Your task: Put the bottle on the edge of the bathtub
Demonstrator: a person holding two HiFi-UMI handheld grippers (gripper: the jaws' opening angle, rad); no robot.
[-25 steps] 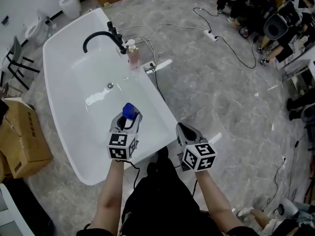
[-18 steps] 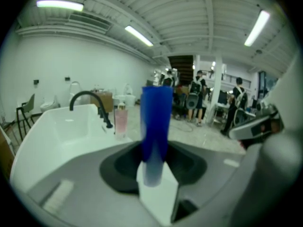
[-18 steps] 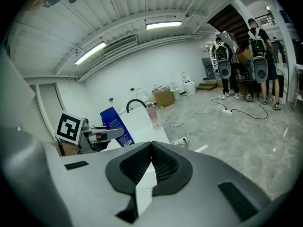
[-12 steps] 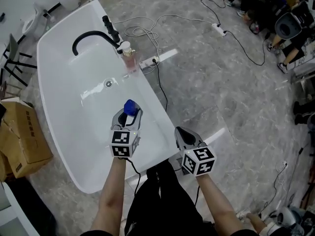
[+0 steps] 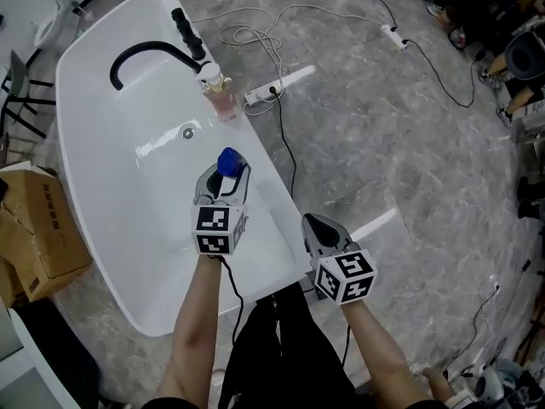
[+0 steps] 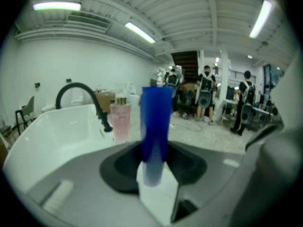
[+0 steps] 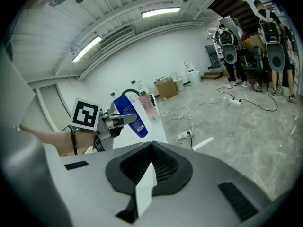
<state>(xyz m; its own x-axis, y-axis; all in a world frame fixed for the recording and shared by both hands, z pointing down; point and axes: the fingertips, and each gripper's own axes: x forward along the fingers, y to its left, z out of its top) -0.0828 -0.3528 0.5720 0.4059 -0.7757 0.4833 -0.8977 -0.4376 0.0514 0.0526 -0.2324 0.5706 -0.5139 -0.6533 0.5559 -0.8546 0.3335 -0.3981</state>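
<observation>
A white bathtub [image 5: 111,220] is standing on a grey marbled floor [image 5: 383,126] strewn with cables. The left gripper [image 5: 223,180] is reaching over the tub by its right edge, its jaws grasping a glossy blue bottle [image 5: 228,161] with a white label. The right gripper [image 5: 319,227] is hovering beside the tub, jaws clenched on nothing.

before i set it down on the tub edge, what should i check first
1. Blue plastic bottle clamped in left gripper: ok
2. Bottle above white bathtub rim: not ok, it looks over the basin
3. Rim beside it bare: ok
4. Pink bottle by black faucet apart from landing spot: ok
5. Right gripper shut and empty: ok
6. Bottle cap closed: cannot tell
</observation>
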